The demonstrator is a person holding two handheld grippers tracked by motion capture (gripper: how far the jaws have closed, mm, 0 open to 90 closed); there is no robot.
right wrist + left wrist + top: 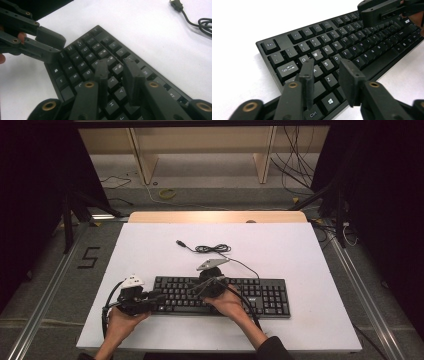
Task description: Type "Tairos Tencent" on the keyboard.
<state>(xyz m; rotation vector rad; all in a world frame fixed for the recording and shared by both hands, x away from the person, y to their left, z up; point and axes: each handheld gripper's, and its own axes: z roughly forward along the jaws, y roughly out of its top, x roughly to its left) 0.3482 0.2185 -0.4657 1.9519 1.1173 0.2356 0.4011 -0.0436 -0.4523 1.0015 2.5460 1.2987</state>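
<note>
A black keyboard (250, 297) lies along the near middle of the white table (300, 250). Its cable runs back to a small coil (212, 249) and a loose USB plug (181, 243). My left gripper (161, 296) hovers low over the keyboard's left end, jaws a little apart above the A, S and Z keys (325, 65), holding nothing. My right gripper (194, 290) points left over the letter rows, jaws also slightly apart and empty (116, 65) above the T and Y keys. Each gripper appears in the other's view: the right gripper (382, 11) and the left gripper (42, 42).
White table surface lies free behind and to both sides of the keyboard. The USB plug (176, 5) and cable (200, 23) lie behind the keyboard. Beyond the table's far edge are wooden shelf legs (142, 160) and loose floor cables (297, 165).
</note>
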